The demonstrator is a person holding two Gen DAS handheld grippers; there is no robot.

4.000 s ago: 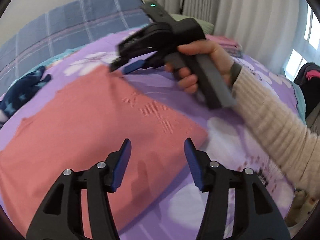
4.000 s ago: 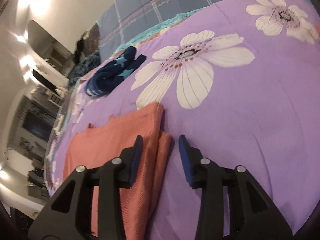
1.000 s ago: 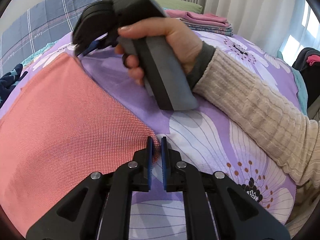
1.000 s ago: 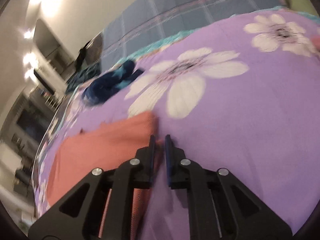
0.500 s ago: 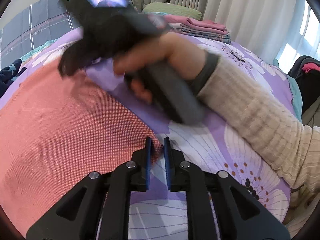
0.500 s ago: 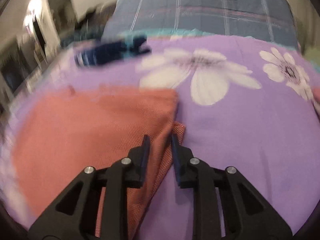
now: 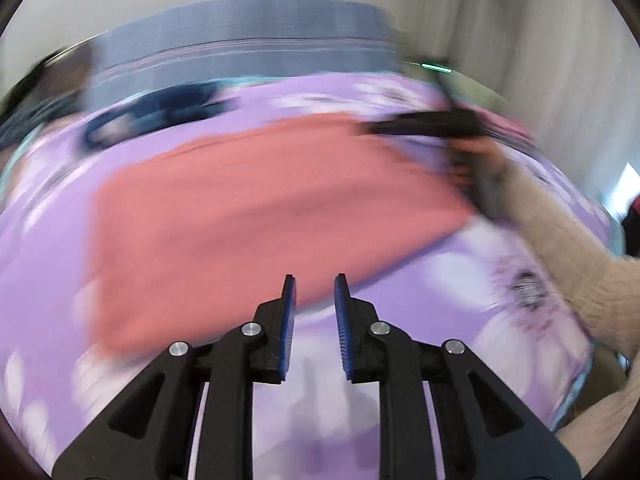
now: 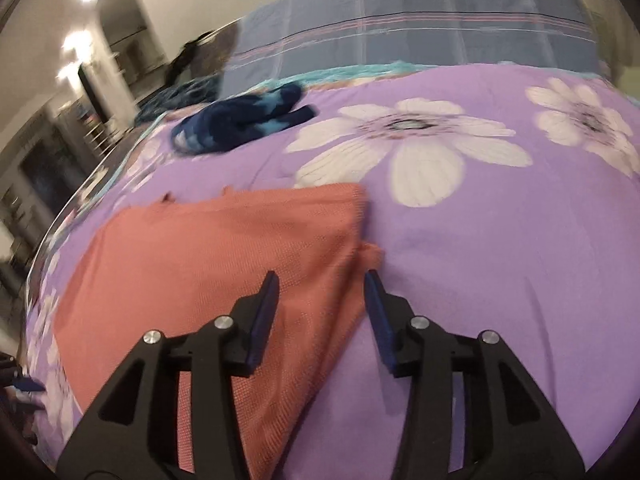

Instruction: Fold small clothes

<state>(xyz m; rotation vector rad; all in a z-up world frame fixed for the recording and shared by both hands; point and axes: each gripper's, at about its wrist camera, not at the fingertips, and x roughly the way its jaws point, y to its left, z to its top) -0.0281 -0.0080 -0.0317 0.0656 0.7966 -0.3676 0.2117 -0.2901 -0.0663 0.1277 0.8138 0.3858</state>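
With both the left gripper [image 7: 315, 294] and right gripper [image 8: 322, 294] opening on nothing, the loosely folded cloth [image 8: 224, 264] could spring back open or skew if snagged.

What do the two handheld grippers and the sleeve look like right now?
Both the left gripper and right gripper have black plastic linkage arms with silver pivot pins and flat fingers faced with ribbed blue pads. From the left wrist view, the right gripper's blurred black body carries a green indicator light. The arm holding it wears a cream ribbed knit sleeve.
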